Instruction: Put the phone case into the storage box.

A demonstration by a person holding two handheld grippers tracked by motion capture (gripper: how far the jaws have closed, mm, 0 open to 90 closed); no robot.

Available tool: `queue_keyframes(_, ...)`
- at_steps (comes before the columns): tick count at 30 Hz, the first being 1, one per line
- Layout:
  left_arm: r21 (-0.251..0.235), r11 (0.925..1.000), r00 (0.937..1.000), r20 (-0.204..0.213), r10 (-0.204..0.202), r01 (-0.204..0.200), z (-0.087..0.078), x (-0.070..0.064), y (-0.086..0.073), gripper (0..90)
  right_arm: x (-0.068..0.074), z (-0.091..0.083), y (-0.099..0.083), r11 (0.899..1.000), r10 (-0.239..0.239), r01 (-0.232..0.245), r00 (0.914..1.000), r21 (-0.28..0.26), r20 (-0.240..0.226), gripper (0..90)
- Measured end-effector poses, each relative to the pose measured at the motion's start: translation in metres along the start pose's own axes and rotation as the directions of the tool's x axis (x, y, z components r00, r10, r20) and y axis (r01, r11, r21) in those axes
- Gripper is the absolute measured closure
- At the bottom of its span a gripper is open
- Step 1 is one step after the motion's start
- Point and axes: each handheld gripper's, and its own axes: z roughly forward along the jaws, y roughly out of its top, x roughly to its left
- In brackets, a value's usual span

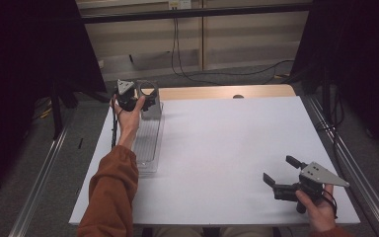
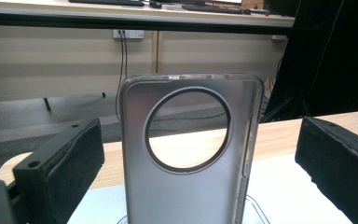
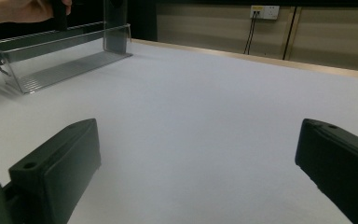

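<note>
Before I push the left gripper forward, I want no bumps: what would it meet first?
The phone case, standing upright in the clear tray, between the left gripper's open jaws. How far ahead it stands is unclear.

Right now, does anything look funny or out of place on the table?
Yes: a grey phone case stands upright at the far end of the clear tray, between the open left claw jaws. Nothing looks spilled or broken.

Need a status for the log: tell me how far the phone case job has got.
Done: the case stands upright at the far end of the clear tray. In hand: the left gripper sits open around the case, jaws apart from it. Left: whether it grasps or backs off is unclear. The right gripper waits open.
</note>
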Motion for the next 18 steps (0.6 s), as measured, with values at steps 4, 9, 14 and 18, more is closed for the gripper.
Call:
queue_keyframes(4, -0.011, 0.9998, 0.9998, 0.015, -0.014, 0.014, -0.005, -0.001, -0.001, 1.4, 0.001, 0.0, 0.0, 1.0, 0.001, -0.001, 1.0, 0.001, 0.001, 0.0)
queue_keyframes(9, -0.023, 0.9997, 0.9993, 0.037, -0.004, 0.005, -0.012, 0.0, -0.001, 1.4, 0.0, 0.0, 0.0, 1.0, -0.004, 0.004, 1.0, 0.002, -0.001, 0.0)
queue_keyframes(14, -0.035, 0.9994, 0.9981, 0.061, 0.006, -0.003, -0.019, 0.001, 0.0, 1.4, -0.001, 0.001, 0.0, 1.0, 0.008, -0.008, 1.0, -0.002, 0.004, 0.0)
queue_keyframes(18, -0.045, 0.999, 0.9971, 0.076, 0.009, -0.005, -0.027, -0.001, 0.0, 1.5, -0.002, 0.002, -0.001, 1.0, 0.004, -0.004, 1.0, -0.005, 0.009, 0.0)
